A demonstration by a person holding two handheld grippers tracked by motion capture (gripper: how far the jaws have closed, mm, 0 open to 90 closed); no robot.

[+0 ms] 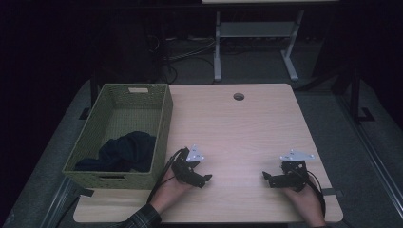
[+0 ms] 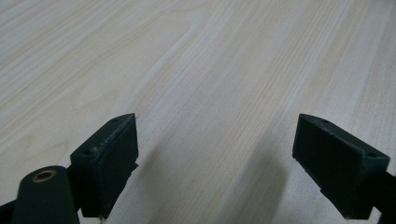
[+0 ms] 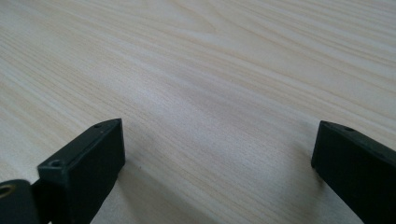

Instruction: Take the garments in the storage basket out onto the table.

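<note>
- Both my hands are parked low on the table (image 1: 247,123) near my edge, left gripper (image 1: 202,180) and right gripper (image 1: 267,178) pointing in toward each other with bare wood between them.
- Left gripper (image 2: 215,158): jaws spread wide, nothing between them, just woodgrain in the left gripper view.
- Right gripper (image 3: 217,163): same deal, jaws wide apart and empty over bare tabletop in the right gripper view.
- Nobody gave me a task line, so I'm guessing here. The only thing around worth handling is the dark cloth (image 1: 124,151), bunched up in the near end of the green woven basket (image 1: 161,128) that sits at the left edge of the table.
- My read: this is a rest or start pose, nothing in hand, no step properly going right now.
- If the cloth is the target, the left gripper is just beside the basket's near right corner, so it'd be the obvious one to go. It'd have to lift up over the wall and come down into the pile, then pinch a fold.
- The cloth looks soft and crumpled, so I'd expect it to drape and maybe drag on the weave coming out.
- The right gripper is well apart from the basket and would likely wait on the open wood to help spread things.
</note>
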